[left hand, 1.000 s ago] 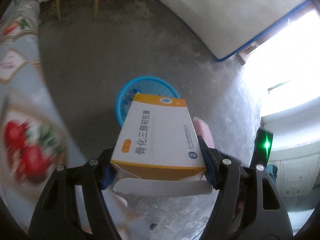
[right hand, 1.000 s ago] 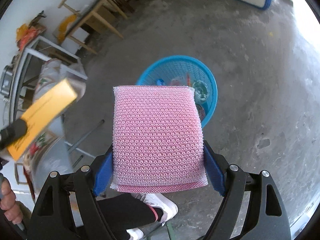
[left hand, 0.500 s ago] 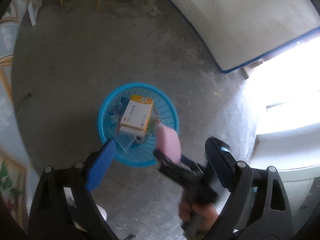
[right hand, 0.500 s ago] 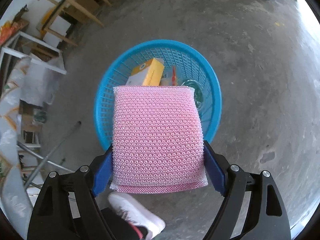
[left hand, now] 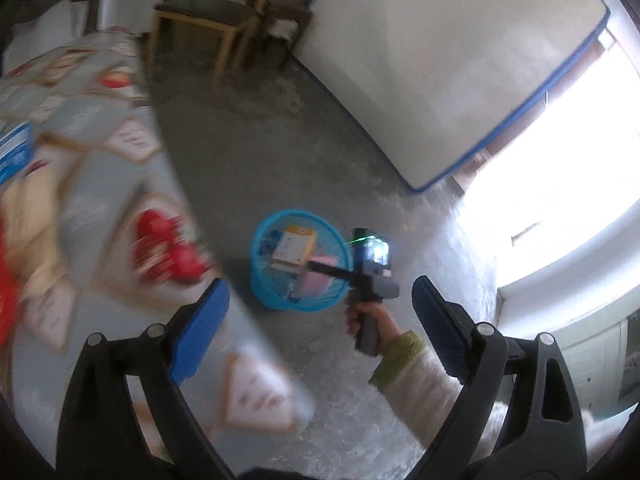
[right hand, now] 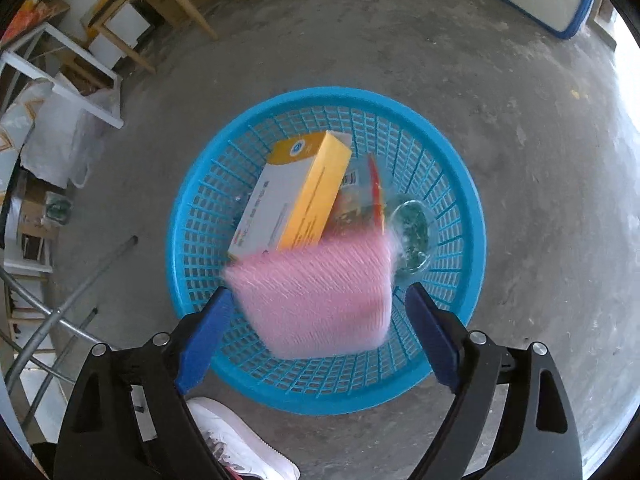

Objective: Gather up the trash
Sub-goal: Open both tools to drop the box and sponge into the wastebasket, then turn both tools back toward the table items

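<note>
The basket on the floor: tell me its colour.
Bright blue plastic lattice basket, clearest in the right wrist view.

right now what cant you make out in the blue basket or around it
- Pink sponge, right wrist view: motion-blurred between opening jaws; contact unclear.
- Items under the yellow box: hidden by box and sponge.
- Patterned tablecloth, left wrist view: smeared by motion.
- Basket contents there: too small.

My knitted pink sponge (right hand: 320, 296) looks fuzzy; blue basket (right hand: 460, 184) is glossy plastic lattice; floor (right hand: 400, 40) is rough matt concrete.
</note>
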The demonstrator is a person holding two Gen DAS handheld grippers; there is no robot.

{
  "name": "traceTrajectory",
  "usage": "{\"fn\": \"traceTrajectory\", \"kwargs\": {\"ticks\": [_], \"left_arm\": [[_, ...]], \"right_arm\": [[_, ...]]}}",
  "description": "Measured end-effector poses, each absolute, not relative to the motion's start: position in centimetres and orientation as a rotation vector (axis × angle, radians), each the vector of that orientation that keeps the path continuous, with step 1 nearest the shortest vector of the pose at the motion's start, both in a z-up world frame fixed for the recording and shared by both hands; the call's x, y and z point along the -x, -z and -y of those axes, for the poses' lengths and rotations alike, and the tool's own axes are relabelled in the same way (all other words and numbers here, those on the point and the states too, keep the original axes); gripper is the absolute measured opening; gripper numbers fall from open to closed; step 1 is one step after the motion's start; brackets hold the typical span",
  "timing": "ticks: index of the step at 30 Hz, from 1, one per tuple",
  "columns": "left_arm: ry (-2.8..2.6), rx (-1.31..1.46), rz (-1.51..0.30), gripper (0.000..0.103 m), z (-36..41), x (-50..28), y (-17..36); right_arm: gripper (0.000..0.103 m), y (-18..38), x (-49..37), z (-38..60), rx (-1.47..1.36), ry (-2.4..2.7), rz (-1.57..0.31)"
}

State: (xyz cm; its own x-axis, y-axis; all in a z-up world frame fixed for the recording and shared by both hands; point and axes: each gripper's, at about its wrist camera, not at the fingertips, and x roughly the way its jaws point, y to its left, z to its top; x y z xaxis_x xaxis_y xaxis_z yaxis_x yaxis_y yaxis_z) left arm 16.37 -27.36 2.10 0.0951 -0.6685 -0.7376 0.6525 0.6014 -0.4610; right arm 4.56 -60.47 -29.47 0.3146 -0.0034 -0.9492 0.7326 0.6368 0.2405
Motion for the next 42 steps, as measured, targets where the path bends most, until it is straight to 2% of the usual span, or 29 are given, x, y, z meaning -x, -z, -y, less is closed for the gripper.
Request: {"fn": "traceTrajectory", "kwargs": {"ticks": [5, 15, 20, 24, 30, 33, 42], "left_arm": [[0.855, 0.046, -1.042, 0.089, 19.4, -15.0, -2.5], [0.695, 0.097, -0.939, 0.089, 8.7, -13.7, -2.5], [0.631, 0.085, -0.930, 0.089, 5.6, -13.0, -1.2], [0.573, 0.118, -0.933, 0.089, 2.2, -12.4, -0.4], [0.497, 0.148, -0.912, 0.089, -1.8, -12.1, 0.3], [0.475, 0.161, -0.892, 0.089, -3.1, -12.2, 0.3], [0.412, 0.102, -0.786, 0.089, -5.2, -12.4, 0.7]], "right_arm": [[0.085, 27.7, -3.5, 60.6, -0.722, 0.578, -1.128], [0.085, 23.8, 0.4, 58.2, -0.723, 0.603, -1.070], [0.085, 18.5, 2.7, 54.9, -0.692, 0.574, -0.991], [0.085, 11.8, 2.9, 51.3, -0.606, 0.503, -0.910], [0.085, 2.9, -0.3, 45.0, -0.509, 0.294, -0.806], [0.086, 0.4, -2.9, 41.1, -0.476, 0.169, -0.790], [0.085, 0.4, -11.5, 28.9, -0.517, -0.171, -0.916]]}}
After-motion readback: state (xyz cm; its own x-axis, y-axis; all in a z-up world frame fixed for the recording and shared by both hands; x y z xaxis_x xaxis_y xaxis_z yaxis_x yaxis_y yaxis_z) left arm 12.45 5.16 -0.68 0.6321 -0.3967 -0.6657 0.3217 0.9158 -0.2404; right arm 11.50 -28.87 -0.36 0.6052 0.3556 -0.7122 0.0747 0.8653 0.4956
